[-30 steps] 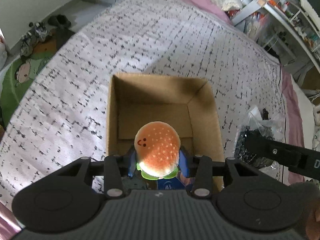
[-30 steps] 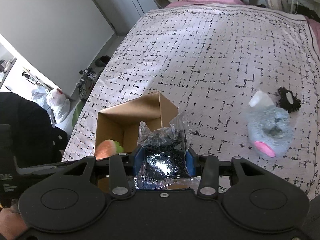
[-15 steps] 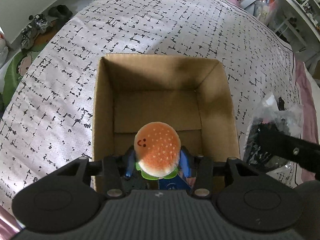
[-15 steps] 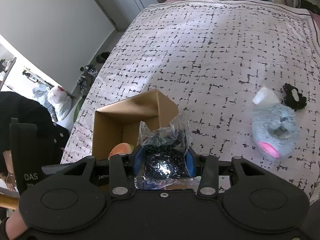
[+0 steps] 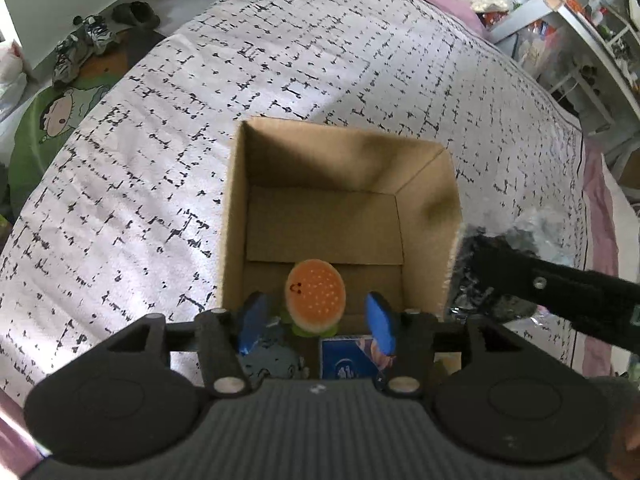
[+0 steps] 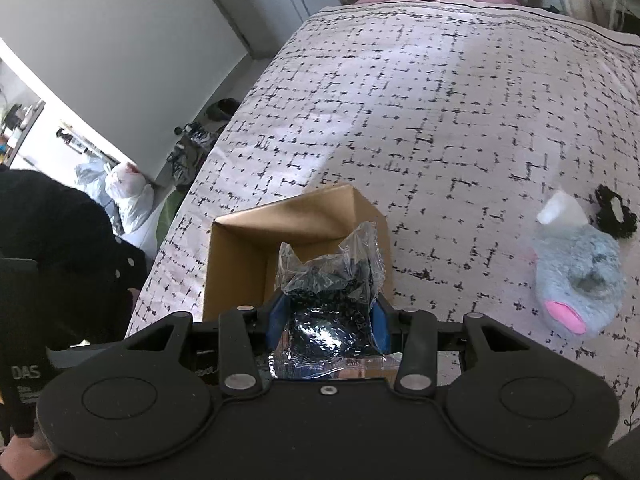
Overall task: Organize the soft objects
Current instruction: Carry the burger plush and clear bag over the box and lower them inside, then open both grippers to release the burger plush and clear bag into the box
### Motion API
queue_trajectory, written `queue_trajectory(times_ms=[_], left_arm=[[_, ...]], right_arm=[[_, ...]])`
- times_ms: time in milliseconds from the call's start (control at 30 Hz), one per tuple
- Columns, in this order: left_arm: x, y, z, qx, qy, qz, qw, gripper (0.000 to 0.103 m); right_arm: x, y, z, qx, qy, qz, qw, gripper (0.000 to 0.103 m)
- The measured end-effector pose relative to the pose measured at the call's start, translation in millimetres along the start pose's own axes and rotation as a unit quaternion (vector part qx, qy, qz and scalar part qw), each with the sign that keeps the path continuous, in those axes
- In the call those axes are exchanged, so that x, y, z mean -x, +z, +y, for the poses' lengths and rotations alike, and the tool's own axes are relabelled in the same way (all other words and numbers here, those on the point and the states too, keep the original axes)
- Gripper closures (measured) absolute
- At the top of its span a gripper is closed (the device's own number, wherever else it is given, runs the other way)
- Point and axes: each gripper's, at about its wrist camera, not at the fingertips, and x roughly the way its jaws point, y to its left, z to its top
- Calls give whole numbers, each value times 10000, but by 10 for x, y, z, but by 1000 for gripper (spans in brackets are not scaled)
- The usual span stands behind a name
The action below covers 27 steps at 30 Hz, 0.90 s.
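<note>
An open cardboard box (image 5: pixel 236 216) sits on the patterned bedspread; it also shows in the right wrist view (image 6: pixel 236 252). My left gripper (image 5: pixel 316 314) is open above the box's near end. The burger plush (image 5: pixel 316 298) sits between the spread blue pads, free of them, inside the box over a grey plush (image 5: pixel 272 360) and a blue packet (image 5: pixel 344 362). My right gripper (image 6: pixel 328 316) is shut on a clear plastic bag of black items (image 6: pixel 330 284), held at the box's right wall. The bag and right gripper show in the left wrist view (image 5: pixel 532 264).
A grey plush slipper with a pink tongue (image 6: pixel 576 276) and a black lacy item (image 6: pixel 616 212) lie on the bed to the right. Shoes (image 5: pixel 80 48) and a green mat (image 5: pixel 44 128) are on the floor left of the bed. Cluttered shelves (image 5: pixel 580 8) stand at far right.
My left gripper's jaws have opened and let go of the burger plush, which has dropped lower into the box. My right gripper with the bag has moved closer over the box's right wall.
</note>
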Motion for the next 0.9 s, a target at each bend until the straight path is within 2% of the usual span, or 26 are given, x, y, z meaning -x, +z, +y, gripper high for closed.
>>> queue_trajectory(times_ms=[333, 500, 600, 633, 700, 800, 900], left_arm=[[220, -48, 201, 181, 31, -159, 9997, 44], [297, -82, 308, 280, 63, -199, 9994, 44], [339, -97, 347, 331, 63, -226, 9992, 44], [350, -96, 352, 336, 58, -230, 9992, 44], [376, -104, 353, 323, 63, -241, 9992, 44], [411, -109, 342, 298, 161, -283, 9990, 44], [445, -114, 335, 305, 196, -319, 9988, 44]], right_arm=[[-234, -29, 167, 147, 112, 270, 9995, 60], [-336, -44, 245, 285, -4, 359, 9989, 59], [-378, -65, 278, 366, -257, 425, 9981, 57], [-379, -67, 274, 327, -281, 459, 9980, 55], [-341, -69, 274, 263, -233, 476, 9982, 43], [-215, -67, 280, 310, -306, 306, 9986, 34], [-111, -62, 242, 253, -237, 243, 9991, 32]])
